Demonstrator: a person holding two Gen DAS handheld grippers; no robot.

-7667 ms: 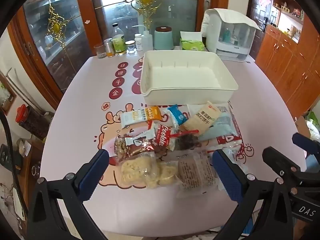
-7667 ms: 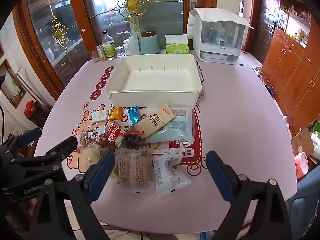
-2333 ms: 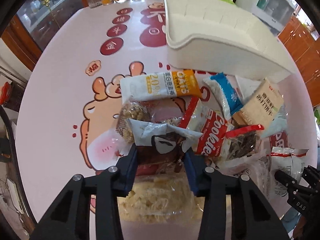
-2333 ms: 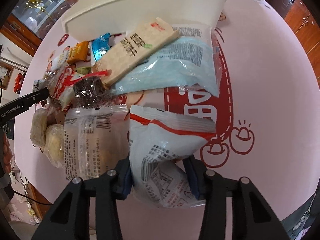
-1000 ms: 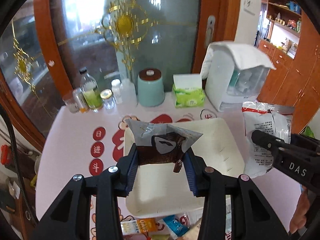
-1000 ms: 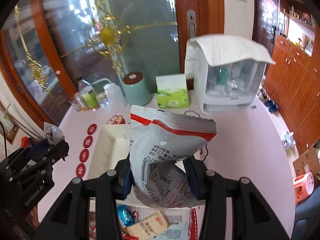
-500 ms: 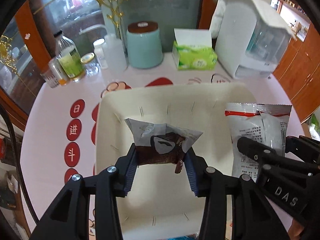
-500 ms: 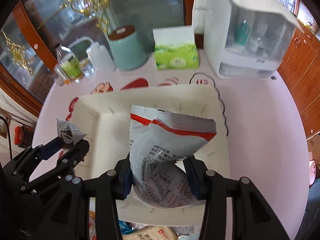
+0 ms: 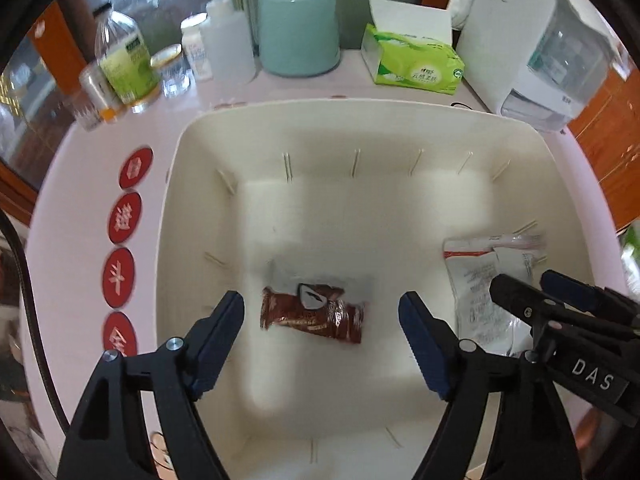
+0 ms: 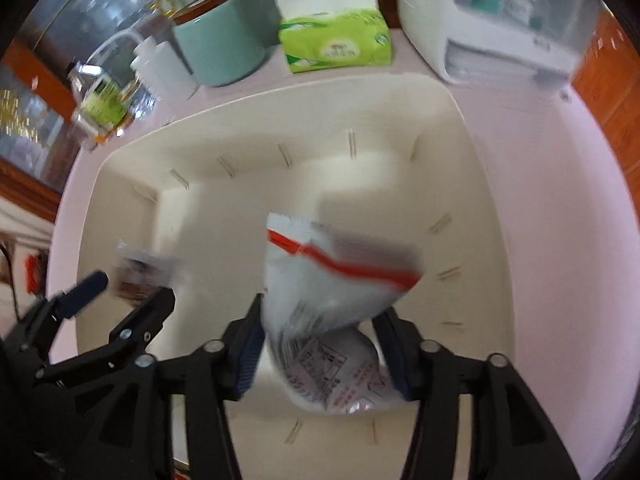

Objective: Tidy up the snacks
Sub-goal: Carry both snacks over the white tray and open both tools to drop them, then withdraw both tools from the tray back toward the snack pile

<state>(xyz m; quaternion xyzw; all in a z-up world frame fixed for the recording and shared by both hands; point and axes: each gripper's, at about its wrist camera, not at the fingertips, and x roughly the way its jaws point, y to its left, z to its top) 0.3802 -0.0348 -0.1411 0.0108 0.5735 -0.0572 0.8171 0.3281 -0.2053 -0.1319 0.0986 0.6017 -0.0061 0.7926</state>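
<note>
Left wrist view first: we look steeply down into the cream storage bin [image 9: 172,208] on the pink tabletop [image 9: 80,208]. Our left gripper [image 9: 321,320] has just been opening, and its blue pads now stand wide apart with nothing pressed between them. The brown snack packet [image 9: 314,316] lies flat on the bin floor between the two fingers, clear of both pads. At the right of the bin we see the white snack bag with a red stripe [image 9: 484,276], partly hidden behind the right gripper [image 9: 540,292], whose black arm crosses in front of it. Beyond the bin stand a teal canister [image 9: 298,32], a green tissue pack [image 9: 412,64], a few bottles [image 9: 120,60] and a white dispenser [image 9: 532,44]

Right wrist view: our right gripper [image 10: 320,352] has also just been opening. The white snack bag with a red stripe [image 10: 332,280], blurred, sits between its fingers over the bin [image 10: 480,184]; the left pad looks just beside the bag, the right one near it, and we cannot tell whether either still touches. The left gripper [image 10: 120,292] shows at lower left, spread open, with the brown snack packet [image 10: 136,268] blurred beside its tips
</note>
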